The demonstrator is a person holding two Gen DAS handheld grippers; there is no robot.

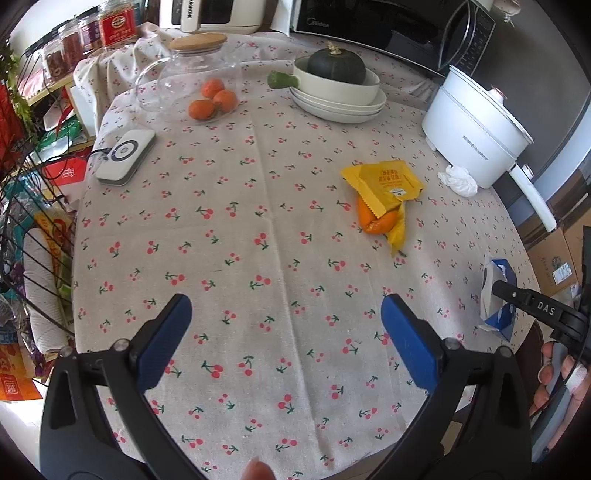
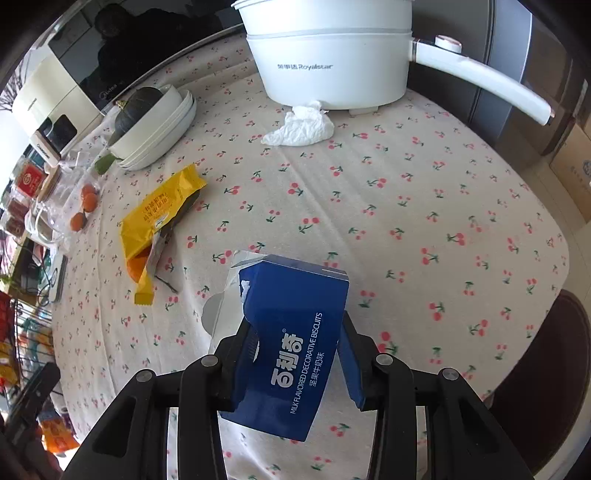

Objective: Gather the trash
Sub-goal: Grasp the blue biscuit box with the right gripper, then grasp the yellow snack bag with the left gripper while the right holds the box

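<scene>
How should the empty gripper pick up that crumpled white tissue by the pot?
Pinch the tissue on its puffy middle, coming from above on the side away from the pot: it touches the pot's base, so only its open table side leaves room for fingers.

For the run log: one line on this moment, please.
right tool: shut on biscuit box | left tool: open, empty | yellow wrapper, tissue: on table

Blue biscuit box [image 2: 295, 347], near front edge of surface: white print "MILK FLAVORED DECORATIVE BISCUITS", large Chinese characters beside it. White electric pot [image 2: 328, 62] at back edge of surface: grey "Royalstar" after Chinese characters. Black microwave [image 1: 369, 26] behind surface: "Midea", small, on door. Right tongs [image 1: 532, 302]: "DAS" in white on black arm. Yellow wrapper [image 2: 159, 210], left part of surface: red Chinese print, not readable. Red jar labels [image 1: 118, 26], far left: illegible.
</scene>
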